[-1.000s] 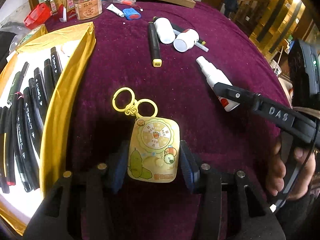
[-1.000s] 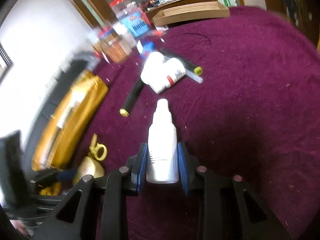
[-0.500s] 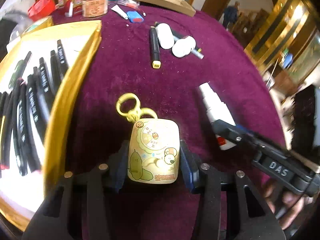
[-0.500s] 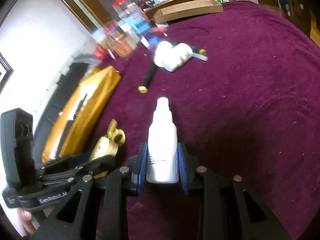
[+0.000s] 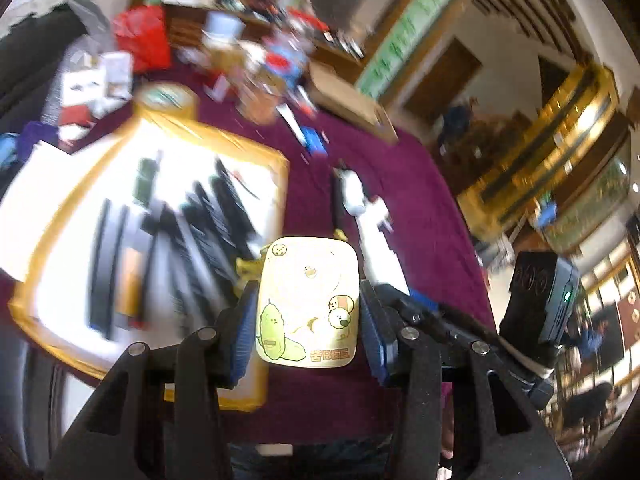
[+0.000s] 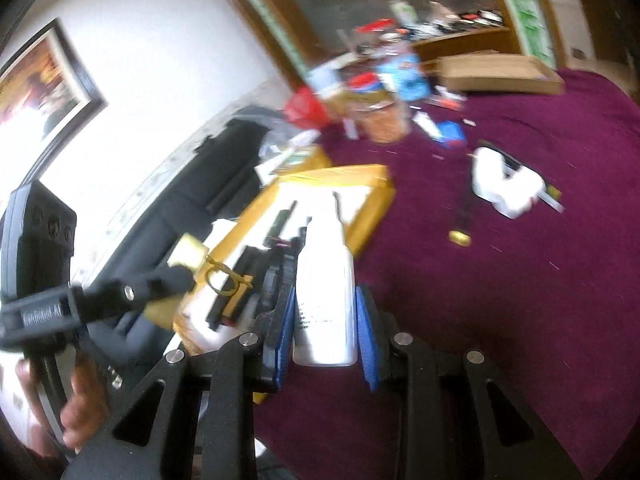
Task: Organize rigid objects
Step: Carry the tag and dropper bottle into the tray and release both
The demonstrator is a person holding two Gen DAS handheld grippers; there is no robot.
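Observation:
My left gripper is shut on a yellow cartoon keychain tag, lifted above the table; its gold rings dangle over the gold-rimmed tray of black pens. My right gripper is shut on a white spray bottle, also raised, close beside the left gripper near the tray's right edge. In the left wrist view the bottle pokes out just right of the tag. Two white bottles and a black marker lie on the maroon cloth.
A cardboard box, jars, snack packs and a blue item crowd the table's far edge. A black sofa stands left of the table. A hand grips the left handle.
Both grippers rose from the cloth with their objects and swung left toward the tray. The tag now hangs over the tray's near right corner, and the bottle sits alongside it.

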